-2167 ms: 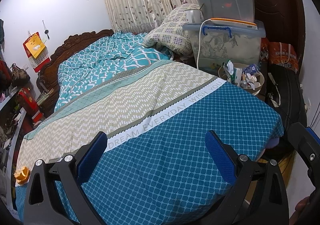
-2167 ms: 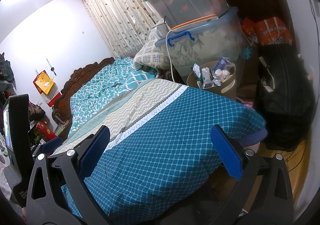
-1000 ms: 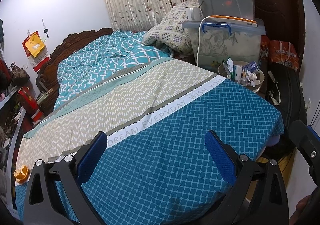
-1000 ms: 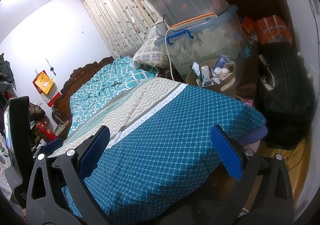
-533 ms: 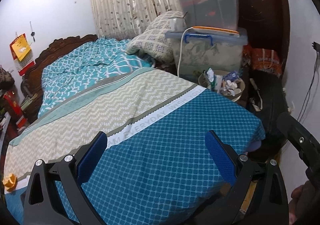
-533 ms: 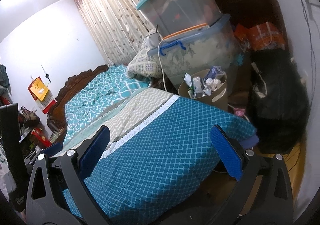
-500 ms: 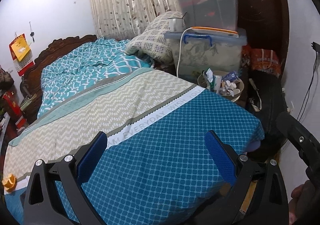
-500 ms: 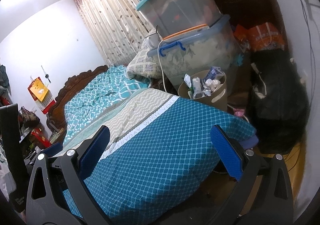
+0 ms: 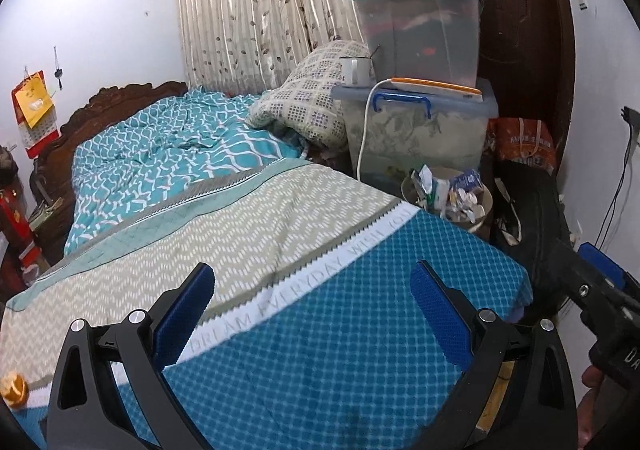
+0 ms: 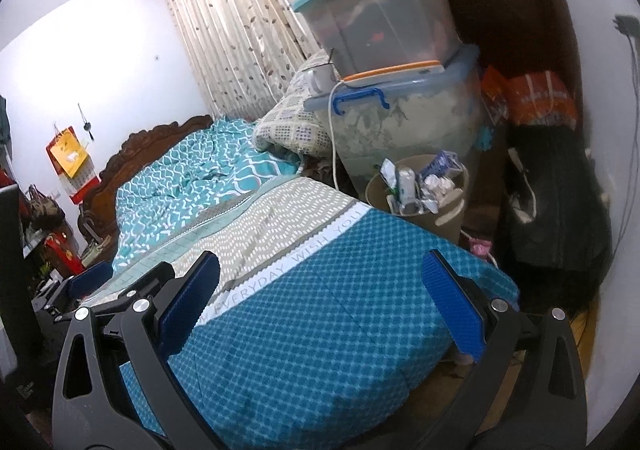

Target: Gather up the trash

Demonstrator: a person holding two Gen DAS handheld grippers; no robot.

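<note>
A round tan waste bin (image 9: 448,195) full of wrappers and crumpled paper stands on the floor at the bed's far right corner; it also shows in the right wrist view (image 10: 420,197). A small orange scrap (image 9: 14,390) lies at the bed's near left edge. My left gripper (image 9: 312,314) is open and empty above the blue foot of the bed. My right gripper (image 10: 320,302) is open and empty above the same corner of the bed. The right gripper's body (image 9: 600,298) shows at the right edge of the left wrist view.
The bed (image 9: 260,234) fills the middle, with a folded quilt (image 9: 308,105) near the curtain. Stacked plastic storage boxes (image 9: 416,97) stand behind the bin, with a mug and a white cable on them. A black bag (image 10: 556,201) and an orange bag (image 10: 536,93) sit by the right wall.
Both grippers have drawn back and swung a little right, so the bin sits lower and nearer the middle. Both stay open and empty.
</note>
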